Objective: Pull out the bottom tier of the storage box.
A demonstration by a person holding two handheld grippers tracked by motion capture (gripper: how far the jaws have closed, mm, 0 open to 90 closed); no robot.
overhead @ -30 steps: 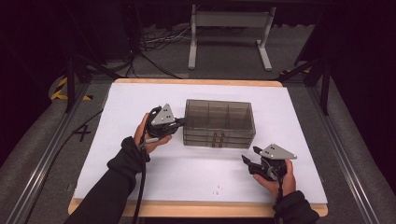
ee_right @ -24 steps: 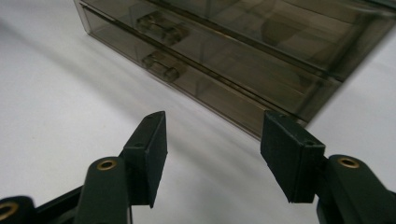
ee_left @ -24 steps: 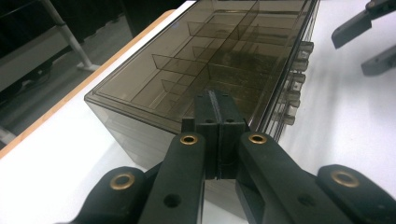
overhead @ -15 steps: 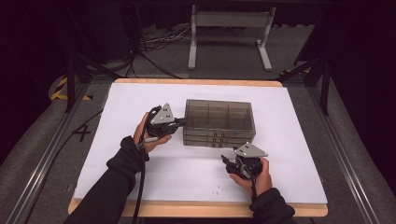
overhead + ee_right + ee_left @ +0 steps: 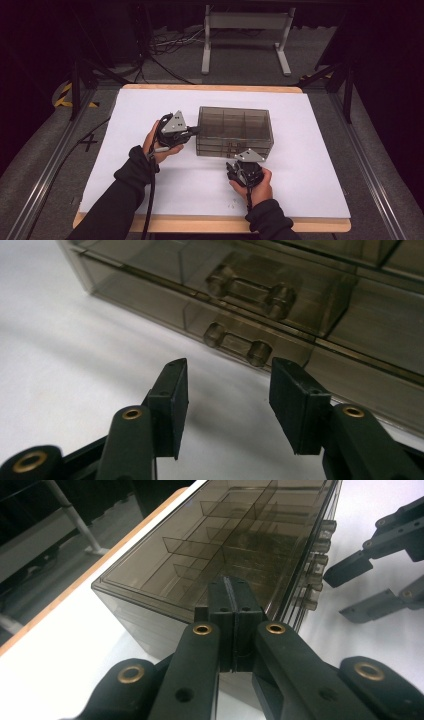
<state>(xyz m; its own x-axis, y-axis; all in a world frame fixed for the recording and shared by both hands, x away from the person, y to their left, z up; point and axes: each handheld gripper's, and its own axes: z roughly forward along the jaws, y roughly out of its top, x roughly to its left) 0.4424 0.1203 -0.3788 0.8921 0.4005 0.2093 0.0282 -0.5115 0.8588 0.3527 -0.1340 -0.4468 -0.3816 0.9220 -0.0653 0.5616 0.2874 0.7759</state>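
Observation:
A smoky see-through drawer box (image 5: 235, 129) stands in the middle of the white table (image 5: 310, 165). My left gripper (image 5: 193, 131) is shut with nothing between its jaws, and its tips (image 5: 231, 587) press against the box's (image 5: 200, 555) left end near the top edge. My right gripper (image 5: 236, 163) is open just in front of the box's front face. In the right gripper view its open jaws (image 5: 227, 385) face the lower drawer handle (image 5: 235, 342), a short gap away. A second handle (image 5: 250, 287) sits above it. The right gripper's jaws (image 5: 370, 585) also appear in the left gripper view.
The box has several divided compartments under its lid and looks empty. White table surface lies bare to the left, right and front. Beyond the far edge stand a metal frame (image 5: 245, 35) and cables on the dark floor.
My right gripper has moved left and forward from the table's right side to the box's front face. The left gripper has stayed at the box's left end.

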